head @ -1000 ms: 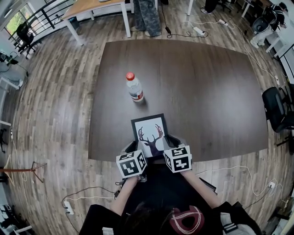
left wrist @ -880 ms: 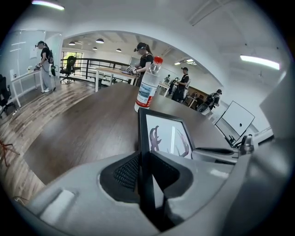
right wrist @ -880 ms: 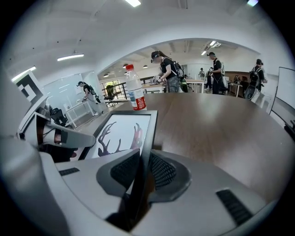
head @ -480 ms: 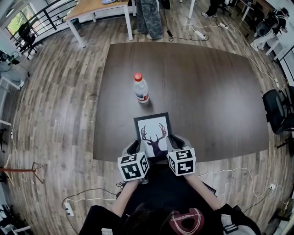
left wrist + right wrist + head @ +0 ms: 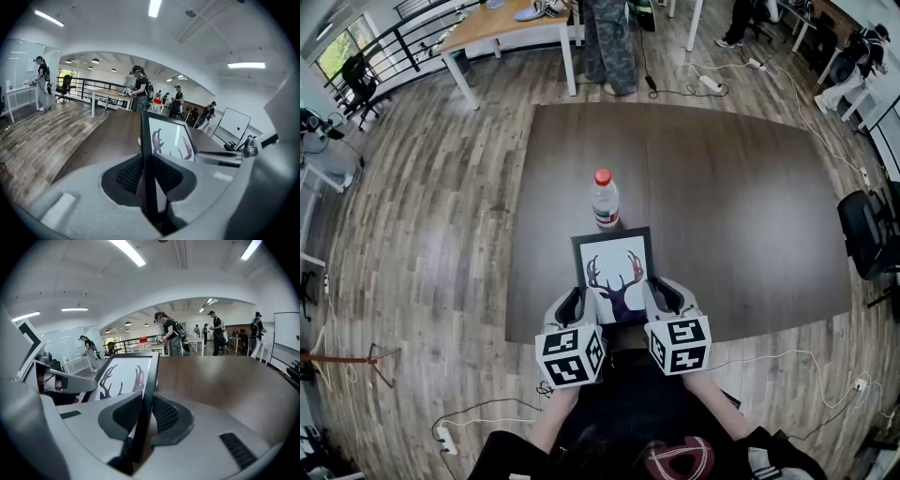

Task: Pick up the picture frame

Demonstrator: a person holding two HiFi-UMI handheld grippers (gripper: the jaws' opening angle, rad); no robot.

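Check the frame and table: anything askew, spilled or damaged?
Nothing stands out. The picture frame sits evenly between the left gripper and right gripper, each clamped on a side edge, its deer print unmarked. The bottle stands upright and capped on the table.

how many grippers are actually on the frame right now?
2. The left hand-held gripper is clamped on the left edge of the picture frame, and the right hand-held gripper on its right edge. None hidden.
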